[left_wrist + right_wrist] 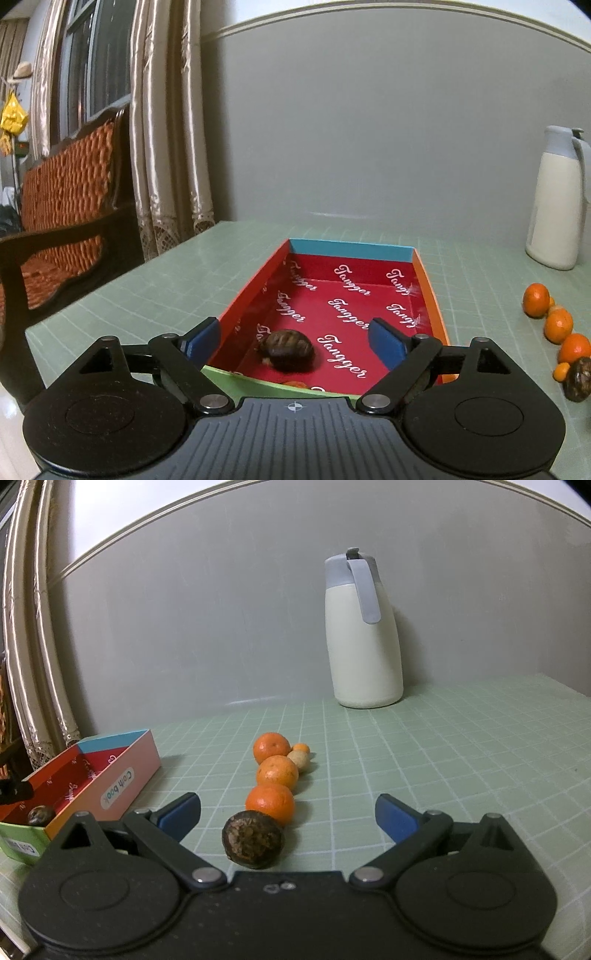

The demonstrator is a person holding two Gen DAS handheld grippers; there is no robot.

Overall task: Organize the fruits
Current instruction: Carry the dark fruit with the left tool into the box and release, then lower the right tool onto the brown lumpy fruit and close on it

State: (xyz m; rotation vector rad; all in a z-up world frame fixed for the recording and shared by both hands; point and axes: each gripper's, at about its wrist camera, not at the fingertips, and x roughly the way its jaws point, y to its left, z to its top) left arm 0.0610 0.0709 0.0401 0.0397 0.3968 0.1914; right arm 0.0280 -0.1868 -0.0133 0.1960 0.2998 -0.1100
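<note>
Hovering low over the green gridded mat (443, 760), the right gripper (288, 814) stood spread wide with nothing between its blue pads (393, 818), and a dark wrinkled fruit (253, 839) lay on the mat just inside the fork of the fingers, toward eleven o'clock from the gripper body. Touching that fruit from behind, three oranges ran away from the camera in a line toward twelve o'clock: the nearest orange (270, 804), the middle orange (277, 772) and the far orange (271, 747). A pale tan fruit (298, 760) and a tiny orange fruit (300, 748) sat just beside the far end of the line, at its three o'clock side. Off at nine o'clock in the right wrist view lay the open box (110, 775). The left gripper (295, 341) was likewise wide and held nothing, poised over the near end of that box (430, 291), where a second dark fruit (290, 350) rested on the red printed floor between the pads. Farthest back, a cream jug (364, 642) with a grey lid stood by the grey wall (203, 627), and curtains (166, 129) and a wooden bench (66, 221) showed at ten o'clock in the left wrist view.
</note>
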